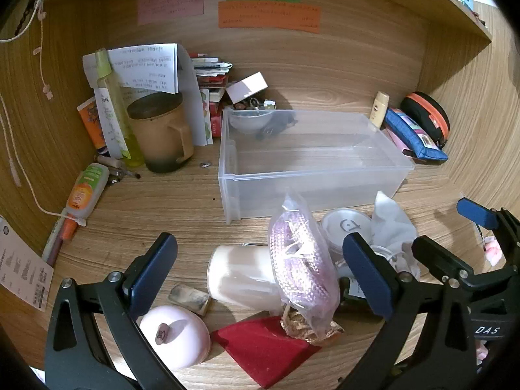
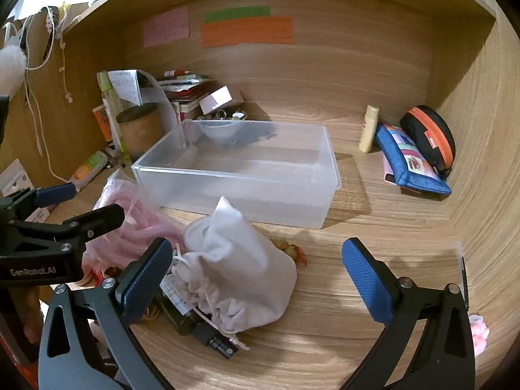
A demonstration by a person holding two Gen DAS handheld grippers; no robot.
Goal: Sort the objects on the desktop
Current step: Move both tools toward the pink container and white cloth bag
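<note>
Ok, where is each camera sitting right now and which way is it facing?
Left wrist: on the left tool, low over the desk, facing the back wall; its open fingers frame the bagged pink rope; the right tool shows too.
Right wrist: on the right tool, facing the same wall; open fingers flank the white pouch; the left tool shows.
Shared: clear bin.

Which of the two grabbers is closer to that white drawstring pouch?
The right gripper: the white drawstring pouch lies between its open fingers. The left gripper, also open, hovers over the bagged pink rope beside the pouch.
</note>
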